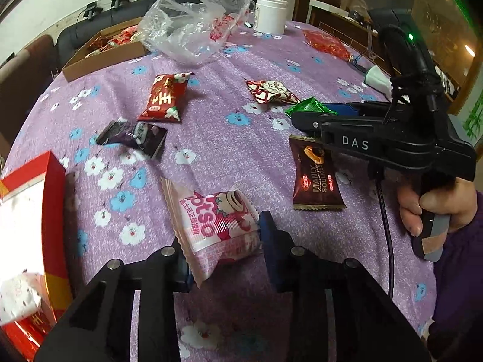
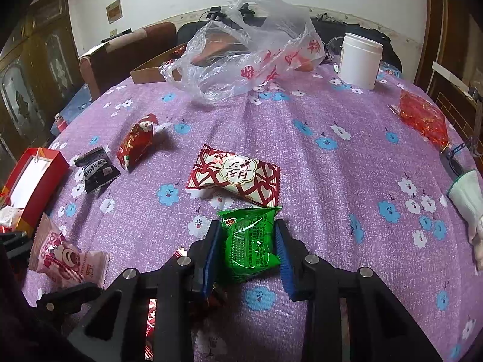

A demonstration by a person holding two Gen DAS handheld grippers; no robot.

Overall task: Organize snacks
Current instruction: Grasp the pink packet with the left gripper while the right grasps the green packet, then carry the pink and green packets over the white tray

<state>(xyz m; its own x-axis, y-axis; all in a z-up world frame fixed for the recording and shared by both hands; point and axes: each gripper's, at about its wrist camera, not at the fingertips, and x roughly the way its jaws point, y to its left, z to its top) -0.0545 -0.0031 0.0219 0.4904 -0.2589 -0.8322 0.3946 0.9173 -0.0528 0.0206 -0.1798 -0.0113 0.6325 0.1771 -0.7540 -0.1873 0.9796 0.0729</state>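
Note:
My left gripper [image 1: 223, 241] is shut on a pink and white Oreo packet [image 1: 215, 220], also seen in the right wrist view [image 2: 65, 258], held just above the purple cloth. My right gripper [image 2: 247, 238] is shut on a green packet [image 2: 250, 241], which shows in the left wrist view [image 1: 308, 107]. A red open box [image 1: 33, 229] stands at the left, also in the right wrist view [image 2: 33, 178]. Loose on the cloth lie a red packet [image 1: 164, 98], a black packet [image 1: 132, 137], a red and white heart packet [image 2: 234, 178] and a brown packet [image 1: 315, 178].
A cardboard tray [image 1: 99, 57] with snacks sits at the far edge, a crumpled clear plastic bag [image 2: 241, 51] beside it. A white jar [image 2: 359, 60] stands far right. A red foil bag [image 2: 422, 116] and a white glove [image 2: 469, 202] lie at the right edge.

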